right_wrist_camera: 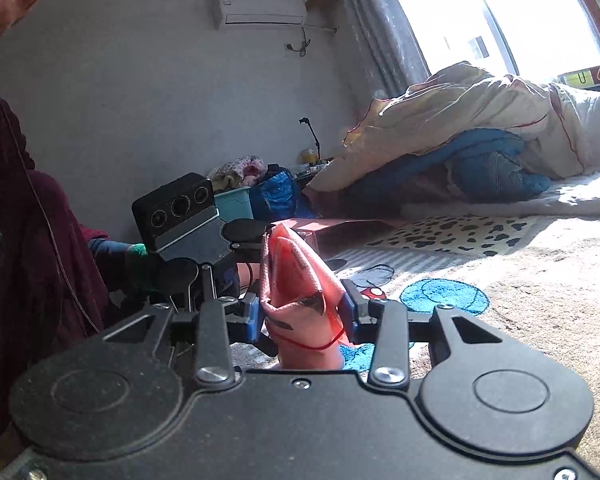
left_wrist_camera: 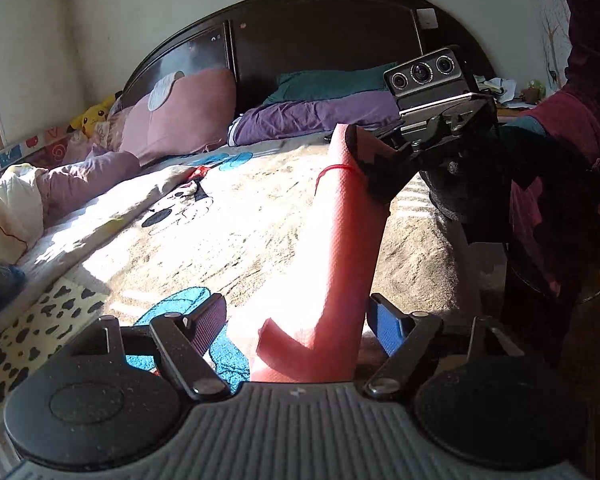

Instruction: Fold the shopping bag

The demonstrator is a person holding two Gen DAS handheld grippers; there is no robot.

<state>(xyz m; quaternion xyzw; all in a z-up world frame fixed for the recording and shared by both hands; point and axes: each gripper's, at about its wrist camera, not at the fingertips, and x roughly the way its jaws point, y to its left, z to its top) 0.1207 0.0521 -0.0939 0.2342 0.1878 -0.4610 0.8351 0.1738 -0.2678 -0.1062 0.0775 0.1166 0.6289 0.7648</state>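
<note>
I saw the left gripper (left_wrist_camera: 298, 316) jaws apart around the rolled pink shopping bag (left_wrist_camera: 340, 240) | right gripper (right_wrist_camera: 304, 312) jaws clamped on its other end | above the bed (left_wrist_camera: 220, 240)

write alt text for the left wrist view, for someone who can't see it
A folded pink bag stretches over a bed between two grippers: the left gripper sits open around its near end, pads off the fabric, while the right gripper clamps its far end. Pillows and a dark headboard lie behind.
</note>
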